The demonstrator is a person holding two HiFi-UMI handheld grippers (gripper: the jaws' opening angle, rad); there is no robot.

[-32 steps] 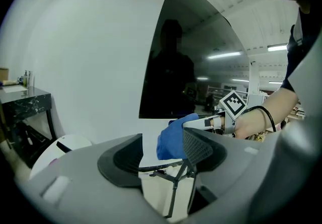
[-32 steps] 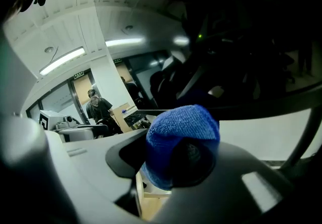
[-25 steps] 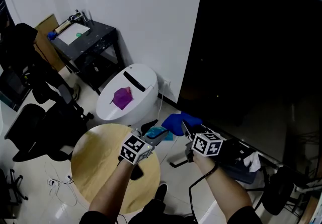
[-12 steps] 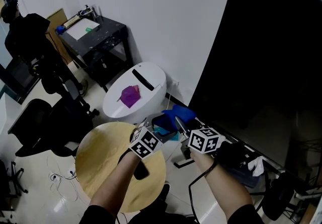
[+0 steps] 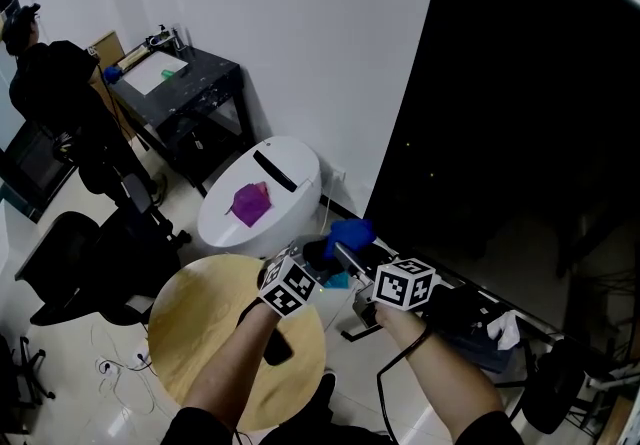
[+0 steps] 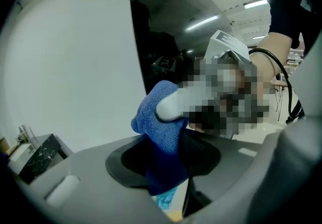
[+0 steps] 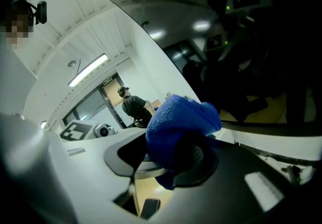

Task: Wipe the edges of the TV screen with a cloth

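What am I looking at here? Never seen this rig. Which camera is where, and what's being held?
No robot: a person holds a two-jaw gripper in each hand; the marker cubes are part of them. The head view comes from a camera on the person's head, looking down. The other two cameras ride on the grippers, looking along their jaws. A blue cloth sits between both. The left gripper has just been closing its jaws and pinches it. The right gripper has just been opening; whether it grips, I can't tell. At right stands the black TV screen; below, a round wooden table.
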